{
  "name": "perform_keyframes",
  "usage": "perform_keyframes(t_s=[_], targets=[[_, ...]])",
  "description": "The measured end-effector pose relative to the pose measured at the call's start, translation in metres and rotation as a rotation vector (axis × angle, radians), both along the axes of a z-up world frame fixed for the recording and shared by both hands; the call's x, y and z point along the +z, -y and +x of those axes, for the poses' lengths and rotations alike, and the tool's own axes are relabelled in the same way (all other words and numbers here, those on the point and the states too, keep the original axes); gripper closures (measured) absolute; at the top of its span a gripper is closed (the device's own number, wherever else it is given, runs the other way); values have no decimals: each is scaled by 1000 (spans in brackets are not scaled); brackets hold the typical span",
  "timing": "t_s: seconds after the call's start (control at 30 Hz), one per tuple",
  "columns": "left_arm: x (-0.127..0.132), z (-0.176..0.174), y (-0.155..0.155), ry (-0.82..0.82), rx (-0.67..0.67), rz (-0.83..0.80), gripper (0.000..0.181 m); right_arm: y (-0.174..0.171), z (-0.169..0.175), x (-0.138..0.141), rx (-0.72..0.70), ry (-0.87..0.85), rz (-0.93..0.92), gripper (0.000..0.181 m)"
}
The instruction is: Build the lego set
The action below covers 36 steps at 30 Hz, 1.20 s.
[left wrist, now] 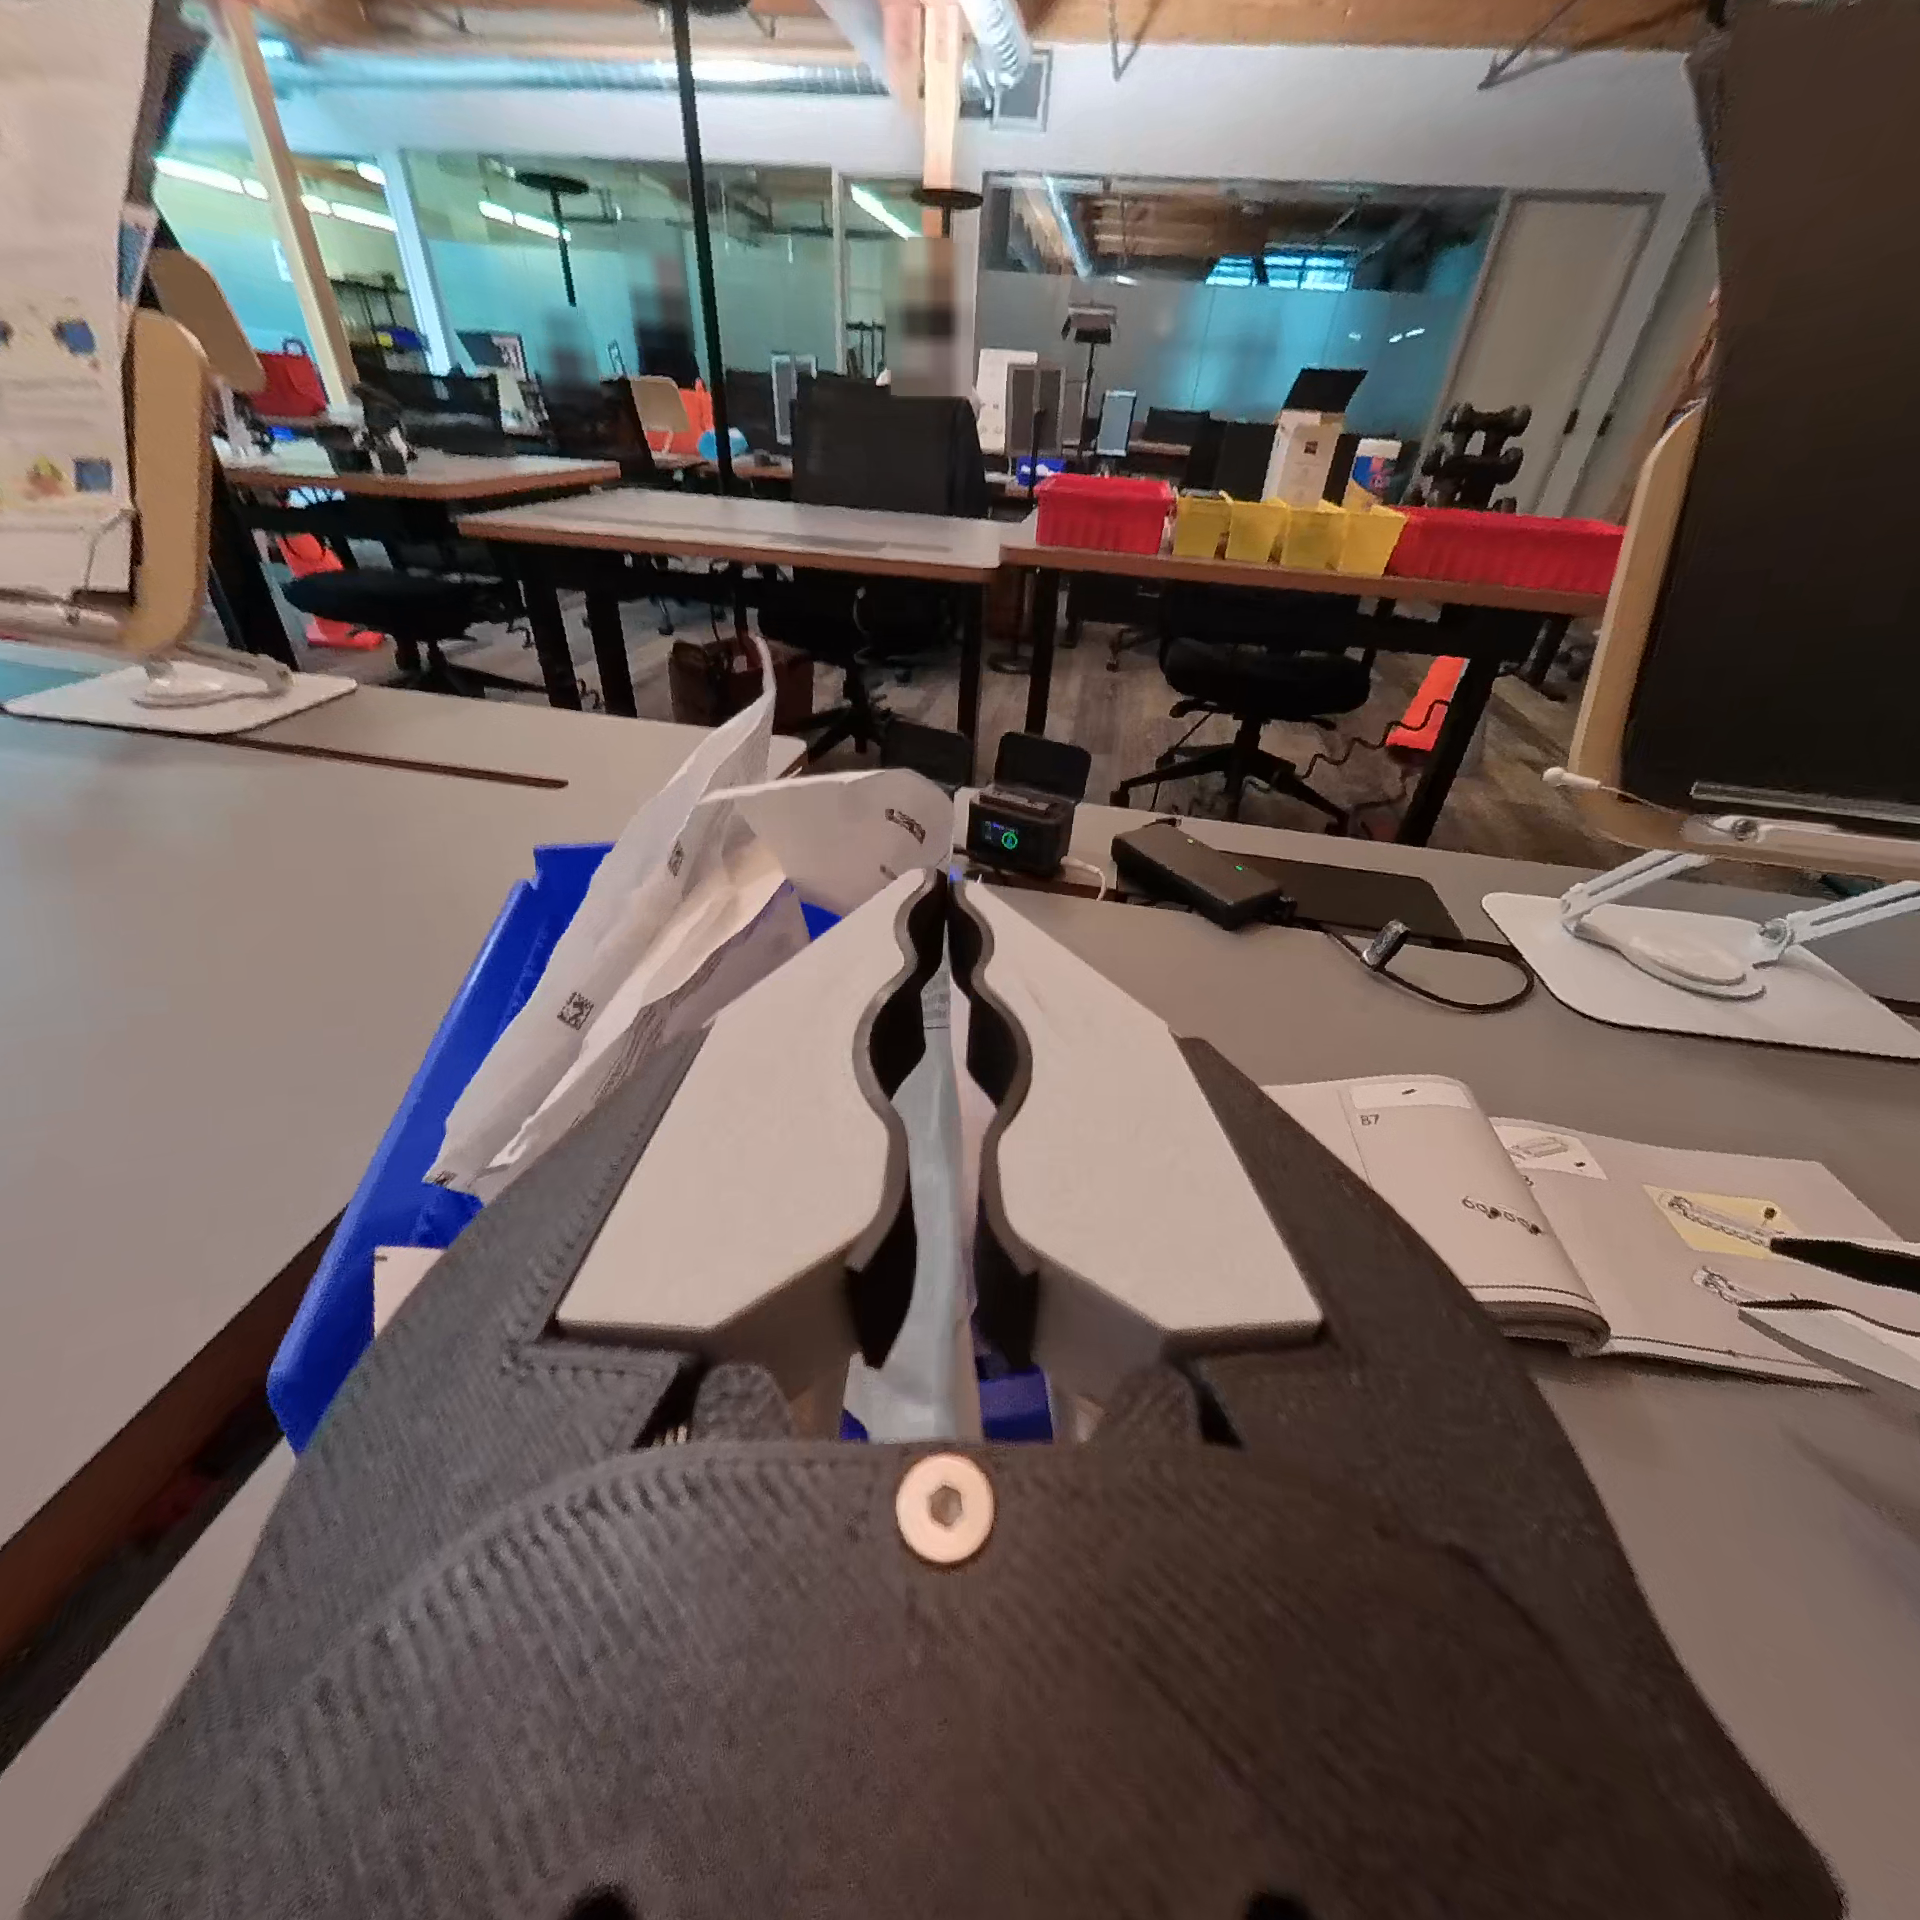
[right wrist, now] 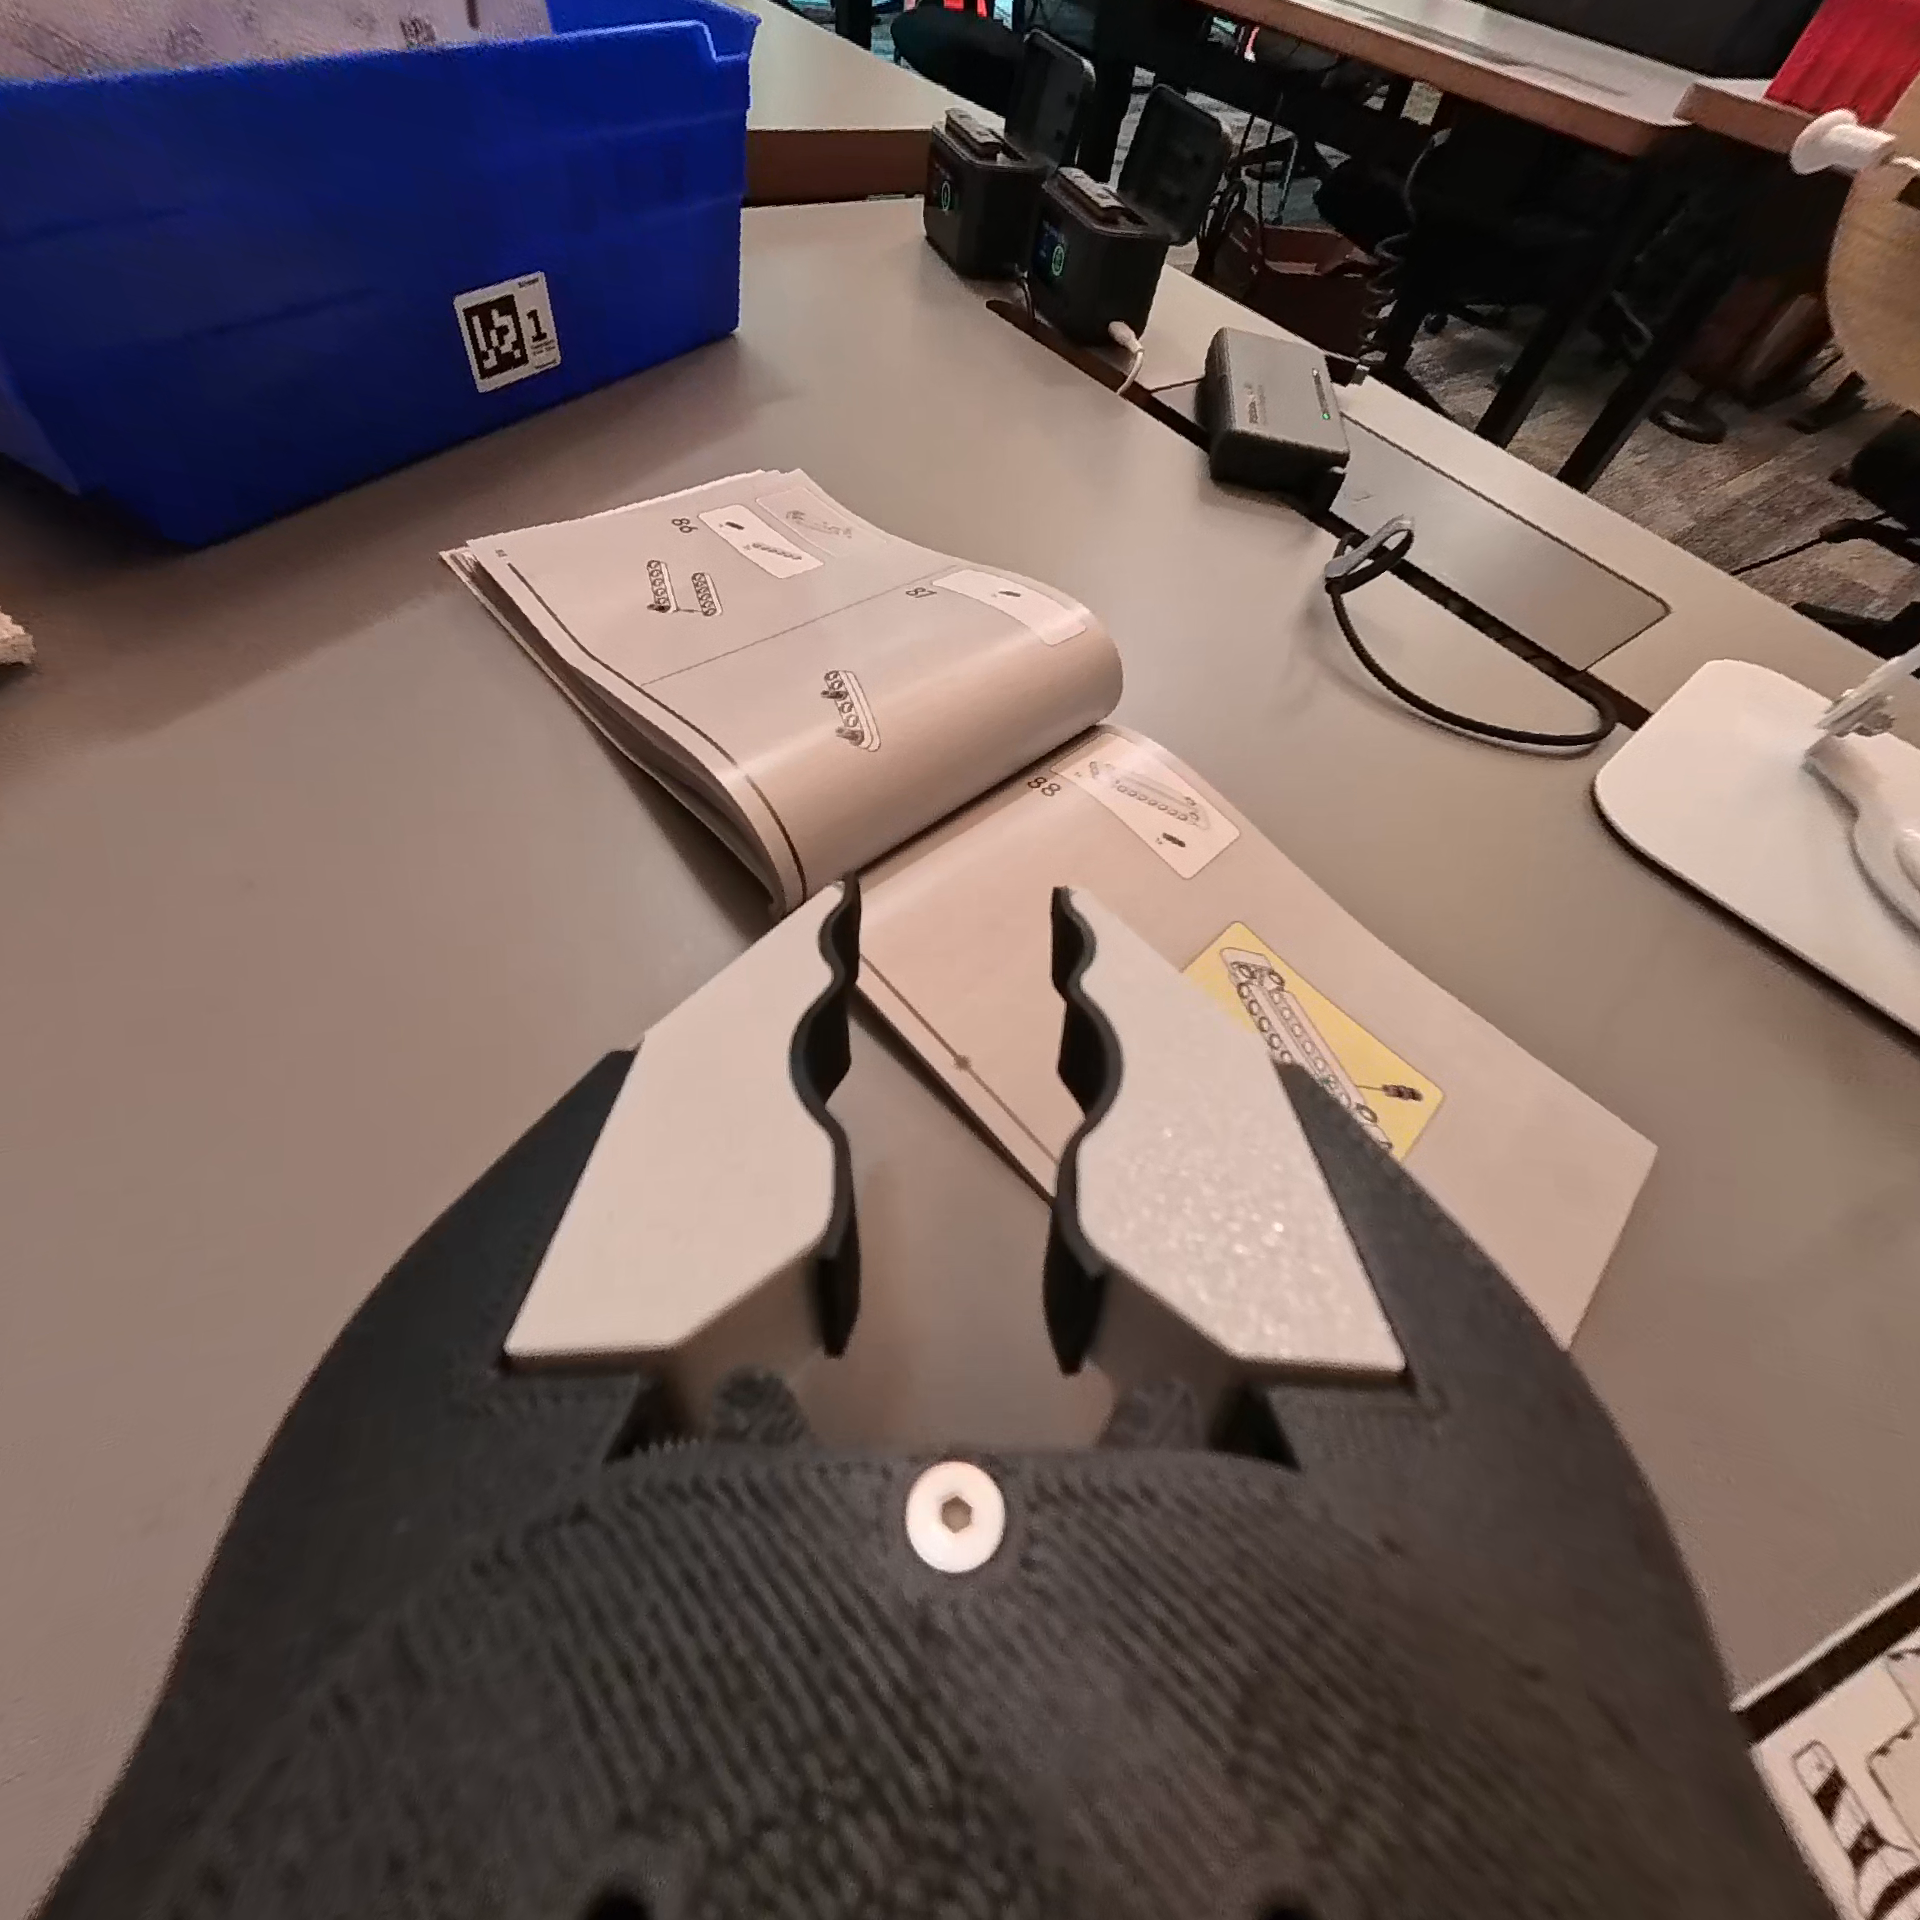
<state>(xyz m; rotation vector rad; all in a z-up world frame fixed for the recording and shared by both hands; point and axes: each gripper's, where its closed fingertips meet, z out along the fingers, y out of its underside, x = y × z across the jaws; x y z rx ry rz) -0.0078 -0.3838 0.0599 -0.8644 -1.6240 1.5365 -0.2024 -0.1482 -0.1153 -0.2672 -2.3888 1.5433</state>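
blue bin [right wrist: 312, 291] bears a coded tag [right wrist: 507, 330]; booklet [right wrist: 831, 665] pages numbered

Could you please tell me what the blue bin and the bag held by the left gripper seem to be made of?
The blue bin looks like moulded plastic: smooth, uniform colour, slight sheen, stepped rim. The bag pinched in the left gripper seems to be thin white paper or film; it creases sharply and looks matte, so I cannot say which.

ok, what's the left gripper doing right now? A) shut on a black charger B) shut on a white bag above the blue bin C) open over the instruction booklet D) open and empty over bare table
B: in the left wrist view the left gripper has its jaws nearly together with a white bag pinched between them, over the blue bin.
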Motion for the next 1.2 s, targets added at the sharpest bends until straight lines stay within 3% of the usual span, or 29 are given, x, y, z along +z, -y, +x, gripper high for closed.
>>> perform_keyframes(t_s=[0.2,0.47,0.6,0.83,1.0,1.13,1.2], targets=[[18,-1,-18,-7,-31,-61,181,1,1,-1,2,-3,4,146],[61,3,-70,-46,-125,-186,181,1,1,-2,3,-3,6,147],[80,-3,-119,-92,-323,-175,181,1,0,-1,1,5,0,147],[87,-13,-195,-152,-789,-41,181,-6,-10,5,-29,42,-51,145],[79,-19,-210,-142,-934,40,181,-12,5,56,109,150,-352,123],[59,-35,-215,-106,-1052,144,181,-46,7,108,241,392,-711,118],[43,-47,-214,-67,-1096,203,181,-65,3,121,306,530,-836,117]])
